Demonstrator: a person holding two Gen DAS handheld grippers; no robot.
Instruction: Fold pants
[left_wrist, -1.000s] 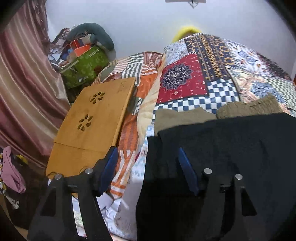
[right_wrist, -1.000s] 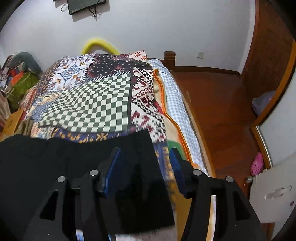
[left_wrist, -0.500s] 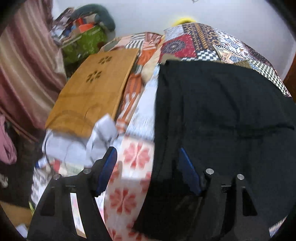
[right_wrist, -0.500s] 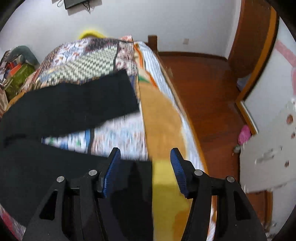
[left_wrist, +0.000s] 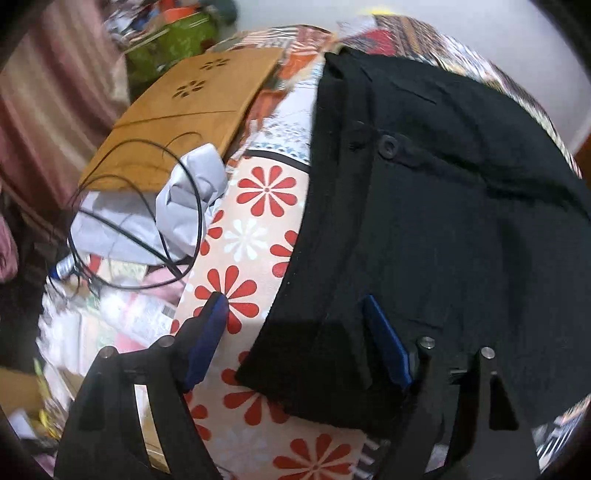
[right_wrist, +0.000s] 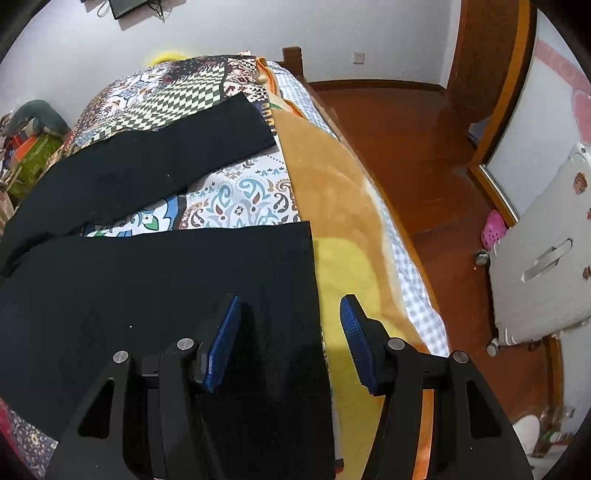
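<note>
Right wrist view, black pants lengthwise across bed, legs splayed rightward.

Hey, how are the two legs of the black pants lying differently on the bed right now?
The near pant leg lies straight across the bed, its hem square at the orange blanket; the far pant leg angles away towards the checkered quilt. The near leg reaches under the right tongs; the far leg lies clear of them. Both are flat and black, with patterned sheet showing between them.
</note>
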